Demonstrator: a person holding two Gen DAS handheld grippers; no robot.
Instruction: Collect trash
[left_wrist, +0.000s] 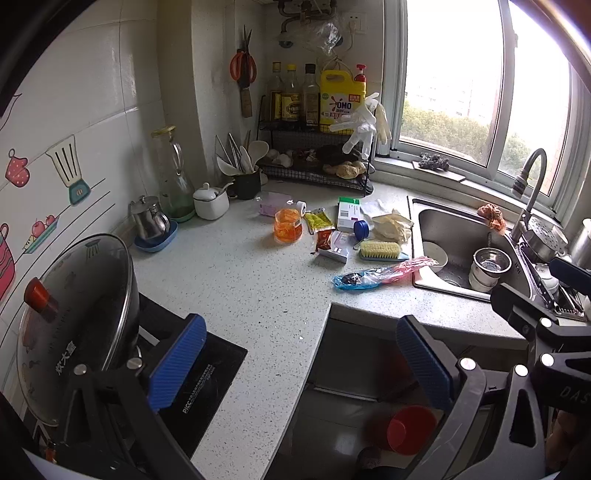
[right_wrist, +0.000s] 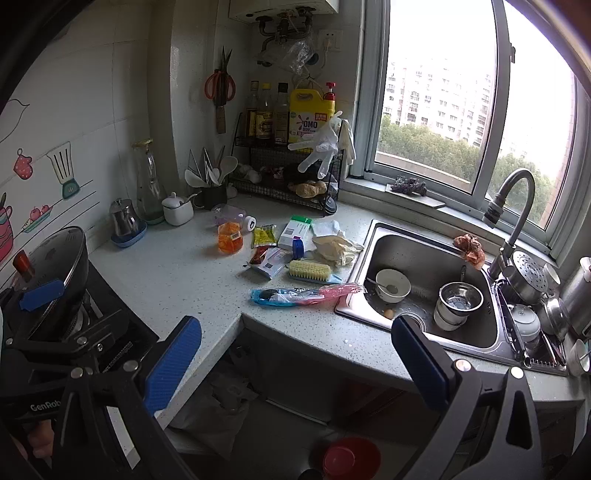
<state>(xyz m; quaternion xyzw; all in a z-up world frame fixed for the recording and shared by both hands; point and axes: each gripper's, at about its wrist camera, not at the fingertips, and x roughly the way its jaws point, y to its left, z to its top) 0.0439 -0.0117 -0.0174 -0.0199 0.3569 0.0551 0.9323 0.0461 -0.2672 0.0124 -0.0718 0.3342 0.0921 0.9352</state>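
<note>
1. both claws were spread wide with nothing between the blue pads. the left claw (left_wrist: 301, 363) hung over the inner corner of the surface (left_wrist: 236, 280), the right claw (right_wrist: 295, 363) a bit further right, in front of the sink (right_wrist: 421, 258).
2. going outward, the closest bit of trash was the blue and pink plastic bag (right_wrist: 304, 293), lying flat near the front edge of the surface, well apart from either claw.
3. its long axis ran left to right across both views, blue end left, pink end (left_wrist: 417, 264) just at the sink rim. so it lay crosswise to the fingers, which i'd guess suits a pinch across the narrow middle.
4. from the right claw it sat almost dead ahead; from the left claw it was ahead and off to the right (left_wrist: 373, 277). my call is the right one had the straighter shot.
5. behind it was the rest of the pile: a scrub brush (right_wrist: 309, 270), sauce packets (right_wrist: 264, 236), a small white box (right_wrist: 294, 229), crumpled gloves (right_wrist: 334, 245) and an orange jar (right_wrist: 229, 238).
6. a red bin (right_wrist: 349, 459) sat on the floor below.
</note>
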